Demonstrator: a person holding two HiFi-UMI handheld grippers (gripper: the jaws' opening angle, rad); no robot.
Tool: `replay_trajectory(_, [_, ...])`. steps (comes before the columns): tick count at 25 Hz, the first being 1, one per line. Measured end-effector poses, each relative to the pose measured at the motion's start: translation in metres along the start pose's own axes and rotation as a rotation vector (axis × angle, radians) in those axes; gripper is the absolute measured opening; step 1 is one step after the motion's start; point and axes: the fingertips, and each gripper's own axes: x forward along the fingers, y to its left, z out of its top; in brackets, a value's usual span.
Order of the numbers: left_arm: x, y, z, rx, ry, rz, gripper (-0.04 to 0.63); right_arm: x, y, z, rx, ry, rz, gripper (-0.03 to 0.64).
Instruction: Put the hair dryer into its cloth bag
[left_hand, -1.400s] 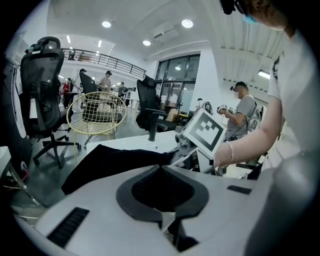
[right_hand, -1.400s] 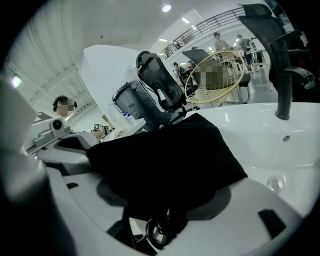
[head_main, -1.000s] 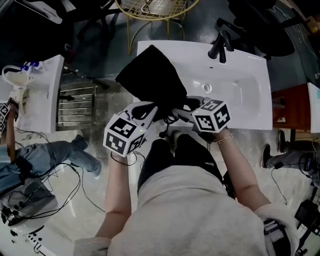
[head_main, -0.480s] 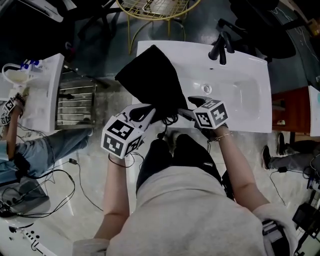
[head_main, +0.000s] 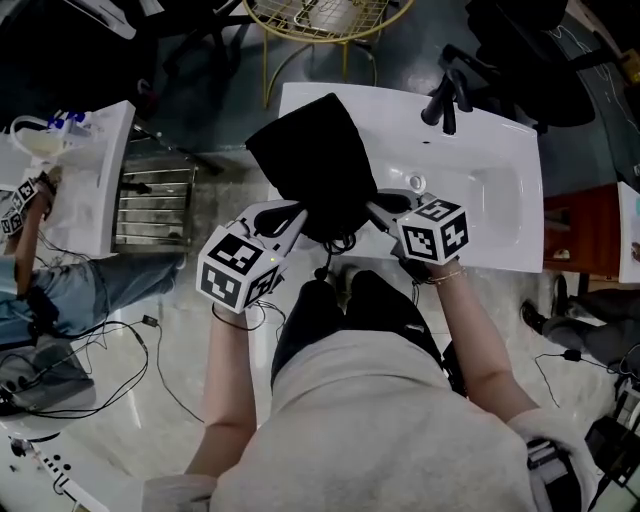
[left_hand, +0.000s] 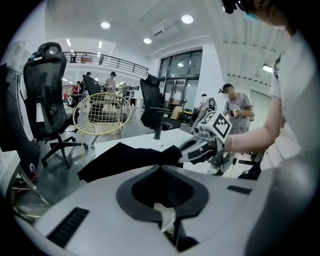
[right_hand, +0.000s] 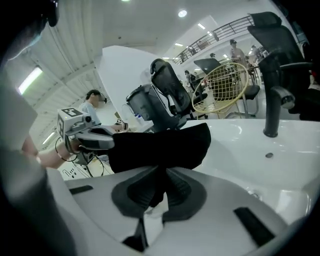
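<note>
A black cloth bag lies on the left end of the white sink, its mouth towards me. My left gripper is shut on the left side of the bag's near edge; in its own view the cloth runs out from its closed jaws. My right gripper has just been closing and pinches the right side of that edge; black cloth sits between its jaws. A black cord loops down below the bag's mouth. No hair dryer shows outside the bag.
A black faucet stands at the sink's far edge, with a drain right of the bag. A yellow wire chair is behind the sink. At the left are another white counter, a seated person and floor cables.
The right gripper has shifted slightly and now grips the bag's right edge. The bag has moved a little to the right. The left gripper keeps its hold.
</note>
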Motion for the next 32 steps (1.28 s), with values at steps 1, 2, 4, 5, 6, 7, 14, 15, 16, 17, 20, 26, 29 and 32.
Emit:
replay_trajectory(1, [-0.002, 0.001, 0.003, 0.002, -0.009, 0.003, 0.012, -0.004, 0.005, 0.004, -0.009, -0.01, 0.01, 0.023])
replay_trajectory(2, [-0.004, 0.002, 0.007, 0.0, -0.022, 0.005, 0.012, -0.007, 0.009, 0.009, -0.012, -0.023, 0.02, 0.023])
replay_trajectory(4, [-0.009, 0.006, 0.017, -0.005, -0.055, 0.013, 0.012, -0.015, 0.015, 0.02, -0.004, -0.057, 0.038, 0.023])
replay_trajectory(5, [-0.012, 0.008, 0.022, -0.002, -0.07, 0.019, 0.012, -0.018, 0.018, 0.026, -0.002, -0.074, 0.045, 0.023])
replay_trajectory(6, [-0.015, 0.01, 0.028, 0.003, -0.086, 0.024, 0.012, -0.021, 0.021, 0.032, -0.002, -0.089, 0.049, 0.023])
replay_trajectory(7, [-0.018, 0.011, 0.034, 0.007, -0.102, 0.026, 0.012, -0.023, 0.023, 0.037, -0.002, -0.103, 0.054, 0.023])
replay_trajectory(14, [-0.032, 0.02, 0.066, 0.05, -0.172, 0.063, 0.012, -0.041, 0.043, 0.074, -0.015, -0.198, 0.091, 0.021])
replay_trajectory(15, [-0.035, 0.021, 0.07, 0.055, -0.179, 0.069, 0.012, -0.044, 0.046, 0.079, -0.019, -0.21, 0.093, 0.021])
replay_trajectory(16, [-0.037, 0.022, 0.073, 0.059, -0.186, 0.075, 0.012, -0.047, 0.049, 0.084, -0.024, -0.221, 0.093, 0.021])
replay_trajectory(17, [-0.039, 0.024, 0.077, 0.063, -0.193, 0.08, 0.012, -0.05, 0.051, 0.088, -0.032, -0.232, 0.092, 0.021])
replay_trajectory(20, [-0.043, 0.027, 0.084, 0.069, -0.208, 0.092, 0.012, -0.057, 0.056, 0.1, -0.055, -0.254, 0.085, 0.021])
replay_trajectory(26, [-0.045, 0.029, 0.095, 0.094, -0.215, 0.109, 0.012, -0.067, 0.057, 0.117, -0.075, -0.281, 0.067, 0.021])
replay_trajectory(29, [-0.048, 0.031, 0.101, 0.106, -0.22, 0.121, 0.012, -0.075, 0.059, 0.127, -0.085, -0.311, 0.066, 0.021])
replay_trajectory(32, [-0.052, 0.033, 0.107, 0.117, -0.23, 0.131, 0.012, -0.082, 0.062, 0.138, -0.105, -0.342, 0.064, 0.021])
